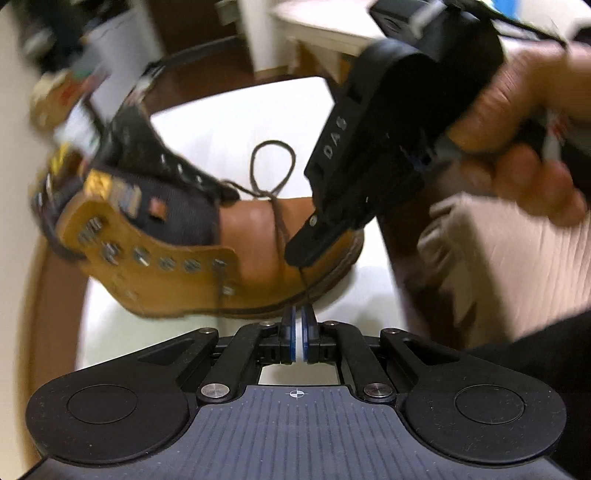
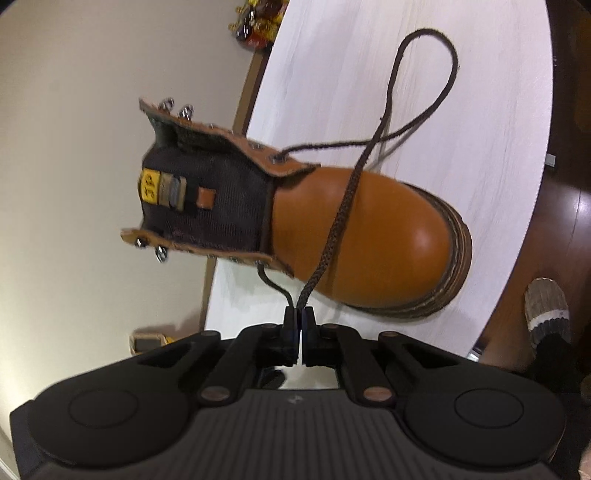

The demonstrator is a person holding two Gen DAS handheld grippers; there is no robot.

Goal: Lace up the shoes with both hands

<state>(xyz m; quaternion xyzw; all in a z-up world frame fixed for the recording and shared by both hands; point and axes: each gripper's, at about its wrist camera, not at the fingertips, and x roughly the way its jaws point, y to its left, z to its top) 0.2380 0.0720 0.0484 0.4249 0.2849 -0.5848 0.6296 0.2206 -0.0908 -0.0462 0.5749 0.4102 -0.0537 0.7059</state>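
Note:
A tan leather boot (image 1: 255, 236) with a dark tongue and metal eyelets lies on the white round table (image 1: 229, 122); it also shows in the right wrist view (image 2: 369, 236). A dark brown lace (image 2: 343, 206) runs from the lowest eyelets, crosses over the toe and loops onto the table. My left gripper (image 1: 299, 314) is shut on a thin lace end (image 1: 303, 284). My right gripper (image 2: 300, 314) is shut on the braided lace; in the left wrist view it (image 1: 303, 254) hovers over the toe, held by a hand (image 1: 517, 140).
The table's dark wooden rim (image 2: 524, 295) and wood floor surround the white top. Small colourful items (image 2: 258, 26) sit at the far table edge. A slippered foot (image 2: 546, 314) stands on the floor at right. Blurred furniture (image 1: 325, 29) is behind the table.

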